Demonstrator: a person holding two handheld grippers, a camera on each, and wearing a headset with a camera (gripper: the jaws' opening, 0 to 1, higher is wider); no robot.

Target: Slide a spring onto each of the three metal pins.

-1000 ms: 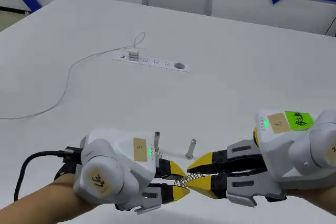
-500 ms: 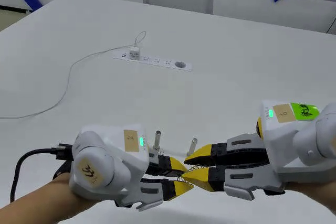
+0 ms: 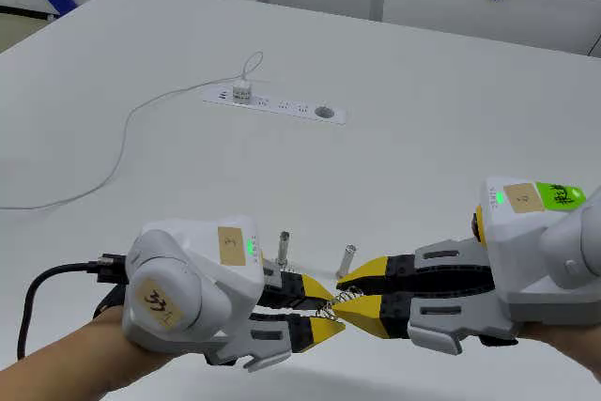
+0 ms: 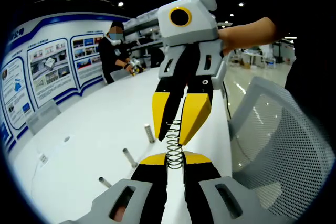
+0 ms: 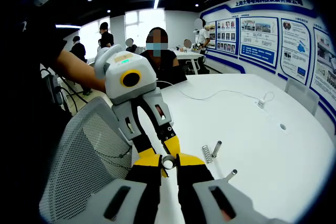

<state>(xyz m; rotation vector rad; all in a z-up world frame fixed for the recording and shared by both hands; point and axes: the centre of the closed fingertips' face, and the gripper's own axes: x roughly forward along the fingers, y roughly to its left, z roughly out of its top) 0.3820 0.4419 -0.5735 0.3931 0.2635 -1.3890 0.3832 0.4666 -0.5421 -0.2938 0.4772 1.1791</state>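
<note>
Wire spring point(image 4: 174, 142) — ends in left claw point(image 4: 175, 161) and right claw point(image 5: 169, 162)

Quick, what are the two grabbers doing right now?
Left gripper: closed on one end of the spring.
Right gripper: closed on the other end of the spring.

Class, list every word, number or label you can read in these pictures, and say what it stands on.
"33", handwritten: round tan sticker on the left gripper.
Too blurred to read: green sticker on the right gripper; wall board heading.
</note>
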